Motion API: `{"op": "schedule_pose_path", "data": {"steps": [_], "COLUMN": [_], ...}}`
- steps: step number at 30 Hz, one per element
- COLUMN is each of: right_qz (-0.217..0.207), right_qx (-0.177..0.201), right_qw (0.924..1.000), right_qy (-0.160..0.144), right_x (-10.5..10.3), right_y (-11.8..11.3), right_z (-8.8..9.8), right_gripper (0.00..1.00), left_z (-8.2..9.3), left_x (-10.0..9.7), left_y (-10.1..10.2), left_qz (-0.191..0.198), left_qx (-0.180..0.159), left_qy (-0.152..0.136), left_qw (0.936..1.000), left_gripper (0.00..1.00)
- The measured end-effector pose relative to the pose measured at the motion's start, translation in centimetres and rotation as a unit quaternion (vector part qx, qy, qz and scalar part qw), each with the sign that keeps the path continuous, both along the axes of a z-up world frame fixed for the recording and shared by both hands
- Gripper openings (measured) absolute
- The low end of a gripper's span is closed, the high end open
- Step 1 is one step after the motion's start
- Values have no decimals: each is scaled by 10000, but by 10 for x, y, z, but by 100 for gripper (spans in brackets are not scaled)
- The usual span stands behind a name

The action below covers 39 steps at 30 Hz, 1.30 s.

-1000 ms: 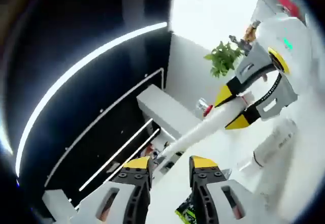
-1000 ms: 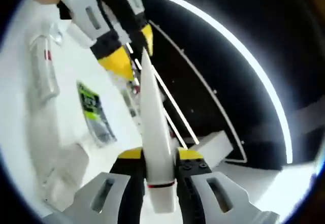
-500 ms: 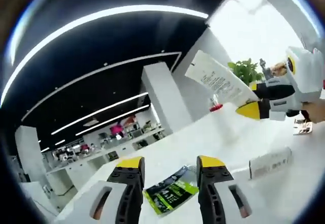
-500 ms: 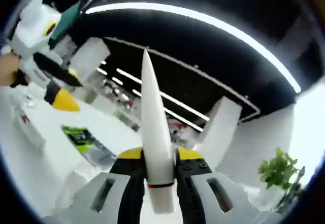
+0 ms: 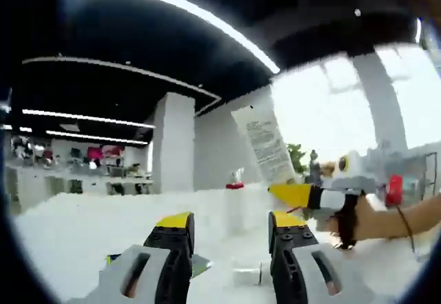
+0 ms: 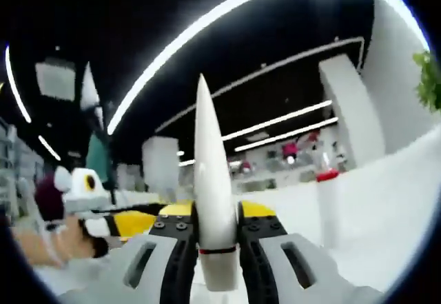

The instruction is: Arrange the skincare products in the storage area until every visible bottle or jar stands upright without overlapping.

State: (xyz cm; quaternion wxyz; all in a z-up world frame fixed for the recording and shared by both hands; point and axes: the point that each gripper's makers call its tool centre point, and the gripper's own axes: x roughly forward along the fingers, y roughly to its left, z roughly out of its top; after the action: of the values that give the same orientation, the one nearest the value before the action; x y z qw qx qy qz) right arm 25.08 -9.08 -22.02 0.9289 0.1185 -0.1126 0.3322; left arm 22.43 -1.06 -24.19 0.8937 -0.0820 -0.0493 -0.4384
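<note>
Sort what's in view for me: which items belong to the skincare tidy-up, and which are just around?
Part of the job:
- white tube, clamped in the right gripper, printed face up in the left gripper view
- left gripper, open, holding nothing
- small white item lying on the white surface; too blurred to name

Just around:
- green plant
- white pillar
- ceiling light strips

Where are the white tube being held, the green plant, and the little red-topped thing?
White squeeze tube [image 6: 210,200], right gripper view, its middle.
Green potted plant [image 5: 298,158], left gripper view, its leaves.
Red-topped object [image 5: 235,185], left gripper view, its red top.
</note>
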Motion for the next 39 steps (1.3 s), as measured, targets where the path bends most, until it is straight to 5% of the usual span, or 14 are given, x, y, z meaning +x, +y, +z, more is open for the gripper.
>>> {"op": "schedule_pose_path", "data": {"steps": [3, 8, 12, 15, 16, 19, 22, 25, 28, 33, 34, 39], "right_qz": [808, 2065, 2389, 2617, 2694, 2911, 3001, 3398, 3518, 3415, 3422, 3371], "right_qx": [473, 854, 579, 382, 221, 135, 98, 11, -254, -662, -661, -641], "right_qw": [9949, 9718, 9655, 9601, 9582, 9533, 9510, 9368, 9324, 9346, 9344, 9374], "right_qy": [374, 753, 855, 906, 941, 793, 740, 837, 793, 742, 741, 604], "right_x": [-13, -41, -60, -68, -73, -89, -94, -111, -120, -117, -117, -117], "right_y": [16, 44, 63, 72, 77, 84, 83, 89, 96, 97, 97, 89], "right_z": [-3, 0, -8, -13, -18, -16, -14, -17, -24, -35, -35, -30], "right_gripper": [20, 20, 20, 19, 19, 20, 20, 21, 22, 22, 22, 23], "left_z": [8, 14, 26, 40, 34, 37, 47, 51, 51, 40, 38, 30], "left_x": [-11, -26, -36, -42, -36, -32, -41, -50, -61, -65, -66, -65], "left_y": [-5, -13, -9, -3, 2, 8, 5, 3, -4, -9, -8, -12], "left_qz": [-368, -905, -1395, -1882, -1724, -1634, -1984, -2190, -2299, -2445, -2545, -2522], "left_qx": [-301, -540, -902, -1534, -1534, -1531, -1800, -1721, -1516, -1163, -1144, -848], "left_qy": [67, 306, 384, 549, 780, 567, 564, 441, 334, 717, 939, 1075], "left_qw": [9988, 9940, 9854, 9685, 9699, 9730, 9618, 9594, 9608, 9600, 9557, 9579], "left_gripper": [44, 51, 51, 44, 39, 22, 19, 15, 11, 7, 6, 6]}}
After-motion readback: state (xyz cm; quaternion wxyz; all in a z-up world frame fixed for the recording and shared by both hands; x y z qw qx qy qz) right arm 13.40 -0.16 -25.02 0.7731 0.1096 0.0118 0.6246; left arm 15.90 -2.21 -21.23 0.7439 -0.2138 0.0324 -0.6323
